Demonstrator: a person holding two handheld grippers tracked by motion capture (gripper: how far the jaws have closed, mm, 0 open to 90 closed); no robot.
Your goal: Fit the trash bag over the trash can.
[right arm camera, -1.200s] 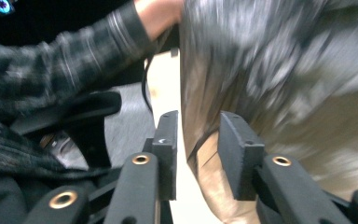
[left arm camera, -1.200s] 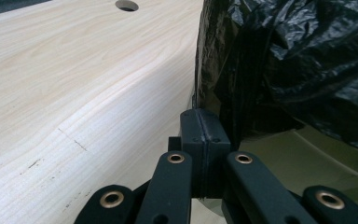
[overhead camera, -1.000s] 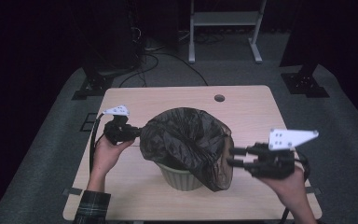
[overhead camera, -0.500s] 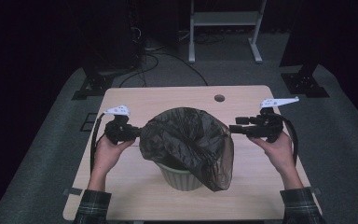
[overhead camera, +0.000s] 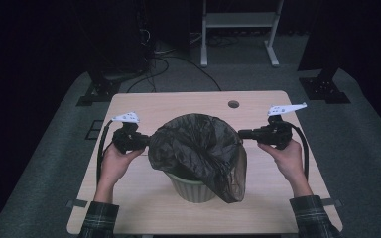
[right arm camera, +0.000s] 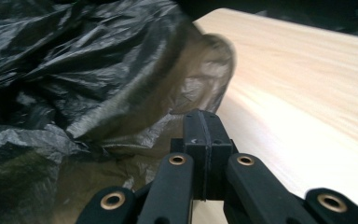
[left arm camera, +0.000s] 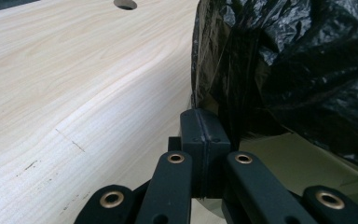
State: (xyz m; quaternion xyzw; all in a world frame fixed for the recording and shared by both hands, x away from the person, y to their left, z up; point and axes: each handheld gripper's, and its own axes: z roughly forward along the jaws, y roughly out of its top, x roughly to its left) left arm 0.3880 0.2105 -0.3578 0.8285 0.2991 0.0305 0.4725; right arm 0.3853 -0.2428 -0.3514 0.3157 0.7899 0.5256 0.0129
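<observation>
work in hand: a black bin bag (overhead camera: 198, 148) is being fitted over a pale green bin (overhead camera: 193, 186) standing near the middle of the table (overhead camera: 144, 208).
where the bag is: its mouth is being held up over the bin; one flap is hanging down the bin's outside at about 4 o'clock, and the bin's front wall is being left bare.
left gripper (overhead camera: 146, 141): its jaws are being kept pressed together at the bag's 9 o'clock edge. in the left gripper view the closed tips (left arm camera: 204, 140) are lying against the plastic (left arm camera: 279, 70), and film seems to be pinched there, though the seam itself is hidden.
right gripper (overhead camera: 241, 133): its jaws have just been closing and are meeting tip to tip. in the right gripper view the tips (right arm camera: 202, 135) are set at a thin brown fold of the film (right arm camera: 135, 126); whether that fold is truly being caught cannot be told.
deciding relation: the bag is lying between the two tools, at 3 o'clock from the left one and 9 o'clock from the right one, so the line from gripper to gripper is running across the bin's mouth. the loose flap is sagging nearer the right hand (overhead camera: 287, 156).
judgement: the rim is probably about to be stretched outward and pulled down, with the right side needing more work.
</observation>
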